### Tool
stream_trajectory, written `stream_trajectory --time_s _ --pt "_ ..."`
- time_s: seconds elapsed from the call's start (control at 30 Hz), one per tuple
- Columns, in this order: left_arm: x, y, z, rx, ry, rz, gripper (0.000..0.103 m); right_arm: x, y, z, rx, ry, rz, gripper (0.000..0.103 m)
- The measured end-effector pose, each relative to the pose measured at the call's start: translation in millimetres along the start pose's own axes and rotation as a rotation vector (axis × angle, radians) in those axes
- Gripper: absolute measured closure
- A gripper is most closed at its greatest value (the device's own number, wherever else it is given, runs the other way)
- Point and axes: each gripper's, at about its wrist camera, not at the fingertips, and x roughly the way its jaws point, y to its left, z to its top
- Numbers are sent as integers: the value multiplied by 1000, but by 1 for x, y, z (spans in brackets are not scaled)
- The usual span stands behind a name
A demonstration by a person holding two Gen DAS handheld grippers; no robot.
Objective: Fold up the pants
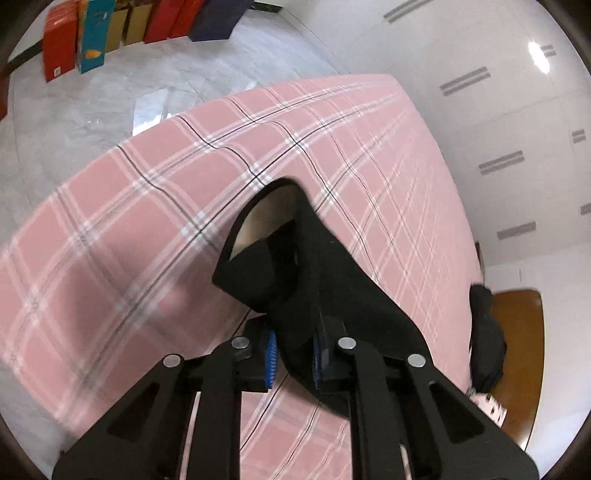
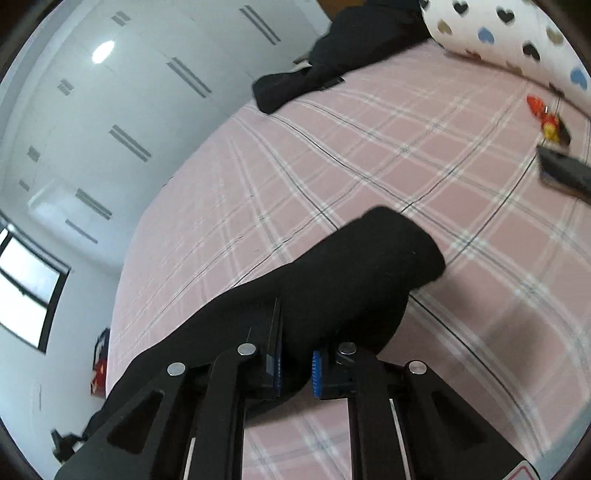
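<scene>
I am holding the black fabric pants (image 1: 314, 280) off the pink plaid bedsheet (image 1: 129, 229), one part of them in each of my grippers. My left gripper (image 1: 293, 356) is pinching the cloth between its blue-ribbed pads (image 1: 271, 354), jaws drawn narrow on it; an open end of the garment is gaping just ahead of the fingers, showing a pale lining inside. My right gripper (image 2: 297, 373) is likewise clamping black cloth between its blue pads (image 2: 316, 373), and a rounded fold of the pants (image 2: 369, 266) is bulging forward above the sheet (image 2: 369, 158).

Further out, another heap of dark clothing (image 2: 332, 55) is lying at the far edge of the bed, touching a white pillow with coloured hearts (image 2: 517, 33). A small red and yellow object (image 2: 548, 122) and a dark flat device (image 2: 565, 171) are resting on the sheet near that pillow. Beyond the bed, white cupboard doors with grey handles (image 1: 480, 110) are lining the wall, and a row of red, teal and gold boxes (image 1: 110, 33) is standing on the grey marble floor (image 1: 92, 110).
</scene>
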Motion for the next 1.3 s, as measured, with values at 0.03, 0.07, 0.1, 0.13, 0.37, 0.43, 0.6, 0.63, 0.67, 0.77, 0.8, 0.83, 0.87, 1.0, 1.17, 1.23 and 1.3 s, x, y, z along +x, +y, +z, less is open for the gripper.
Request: stream_trajectory --time_s 0.03,0.07,0.1,0.13,0.37,0.43,0.6,0.63,0.67,0.77,0.8,0.83,0.87,1.0,1.17,1.23,1.3 --pt "-4 6 0 11 12 18 90 -10 0 -5 -17 3 -13 93" --pt "-4 13 -4 10 22 40 90 -12 -5 -10 -28 16 -36 93" --pt "-1 28 -8 -11 42 64 90 -10 -13 -19 -32 42 -61 93" --pt "6 40 -13 -37 63 79 89 -5 -23 -28 -18 72 -79 93" --pt "34 95 -42 -130 44 66 81 25 -91 -83 119 127 -78 92" --pt "33 89 -45 -114 24 76 80 16 -74 -82 91 91 -83 91" --pt "33 87 -52 -108 8 99 78 -14 37 -83 -166 14 19 91" --pt "36 85 -51 -109 7 101 77 -15 74 -91 -249 26 71 91" --pt "36 81 -53 -104 4 104 77 -12 105 -99 -322 41 106 91" --pt "35 81 -51 -79 3 116 76 10 195 -145 -522 121 215 90" --pt "37 79 -51 -72 2 119 75 22 219 -163 -569 156 246 89" --pt "37 80 -52 -68 4 117 75 43 244 -190 -624 219 282 88" --pt "37 80 -51 -68 5 110 74 63 260 -210 -663 278 298 85" --pt "37 87 -51 -82 9 69 71 129 285 -302 -797 446 189 76" --pt "39 93 -52 -93 10 11 67 99 291 -315 -840 333 143 63" --pt "39 93 -53 -80 5 3 66 98 303 -325 -876 340 128 62" --pt "39 93 -53 -73 3 -6 66 98 308 -331 -936 325 97 54"
